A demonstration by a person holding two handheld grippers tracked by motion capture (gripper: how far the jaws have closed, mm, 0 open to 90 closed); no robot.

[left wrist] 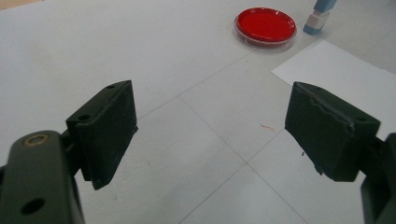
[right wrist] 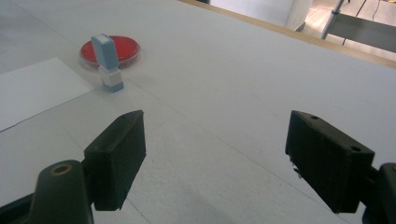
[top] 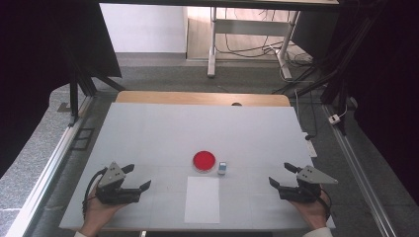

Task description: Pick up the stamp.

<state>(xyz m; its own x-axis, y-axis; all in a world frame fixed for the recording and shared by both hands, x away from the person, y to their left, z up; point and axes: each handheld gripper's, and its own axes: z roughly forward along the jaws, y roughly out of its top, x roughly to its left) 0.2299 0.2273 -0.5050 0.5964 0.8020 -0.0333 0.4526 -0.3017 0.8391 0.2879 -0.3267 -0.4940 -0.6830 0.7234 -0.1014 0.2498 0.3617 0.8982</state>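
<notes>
Resting low over the near part of the white counter, the left gripper sits well off to the left of the red dish, with a hand wrapped under it from the near edge. Its jaws stand wide apart, and in the left gripper view they frame bare counter with nothing between them. Over on the other side, the right gripper mirrors it, well off to the right of the dish, a hand cradling it from below. Jaws wide apart there too, nothing held; the right gripper view shows plain counter in the gap.

Now the dish itself: round, shallow, clear-rimmed, with a bright red fill, sitting flat near the middle of the counter and apart from both grippers. Just beside the dish, on its right as the high view has it, is a small blue and white stick. From the right gripper view that stick stands upright, blue part on top, white part on the counter, just in front of the dish and partly covering it. From the left gripper view the stick is cut off at the top edge, again close beside the dish.

A white sheet of paper lies flat just nearer than the dish, between the two grippers, with one short edge close to the dish.
</notes>
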